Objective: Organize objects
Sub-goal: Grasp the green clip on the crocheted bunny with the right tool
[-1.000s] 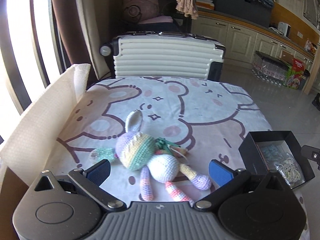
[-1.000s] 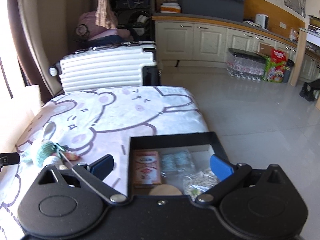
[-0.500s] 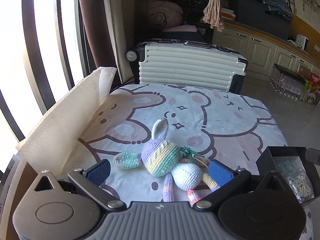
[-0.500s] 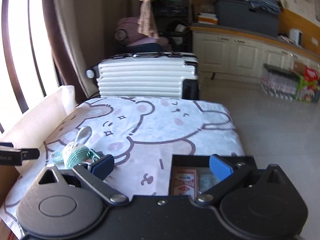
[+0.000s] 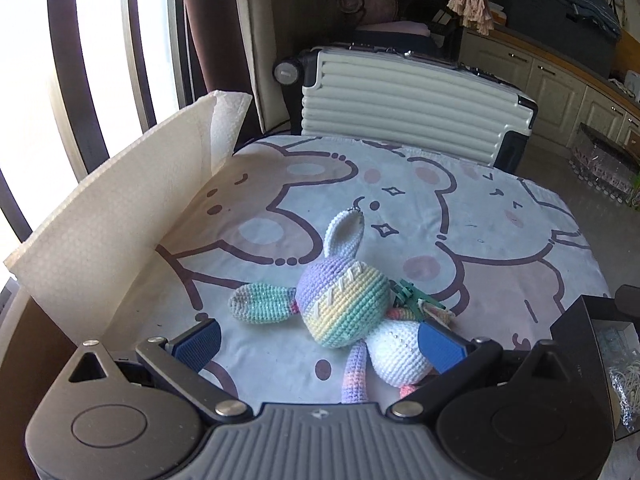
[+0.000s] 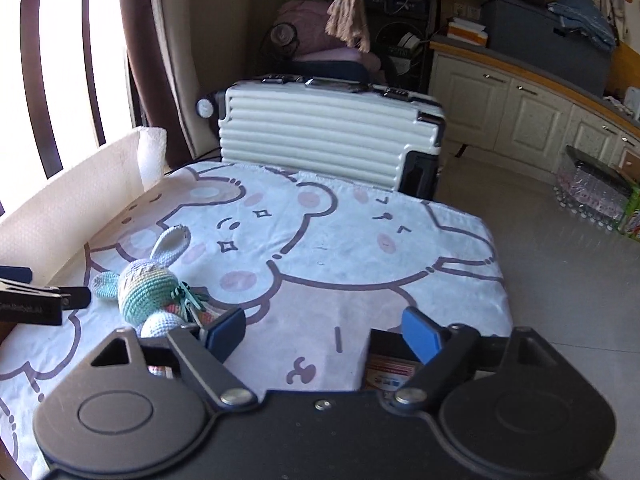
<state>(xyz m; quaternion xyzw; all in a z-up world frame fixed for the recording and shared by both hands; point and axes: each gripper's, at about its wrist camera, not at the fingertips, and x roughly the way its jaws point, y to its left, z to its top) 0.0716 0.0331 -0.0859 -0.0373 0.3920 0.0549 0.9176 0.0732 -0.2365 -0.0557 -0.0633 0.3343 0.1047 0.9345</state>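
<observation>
The left tool [image 5: 319, 343] has closed in on the crocheted bunny [image 5: 345, 309], which lies between its spread fingers on the bear-print desk [image 5: 460, 216]. The right tool [image 6: 323, 334], also spread, hovers beside a black box [image 6: 386, 350]; a white suitcase [image 5: 404, 100] stands beyond.

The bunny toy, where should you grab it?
Grip the crochet bunny around its round white body, probably coming from the near edge of the table. It lies flat, body already between the left hand-held gripper's open fingers; ears and legs are thin and floppy.
</observation>
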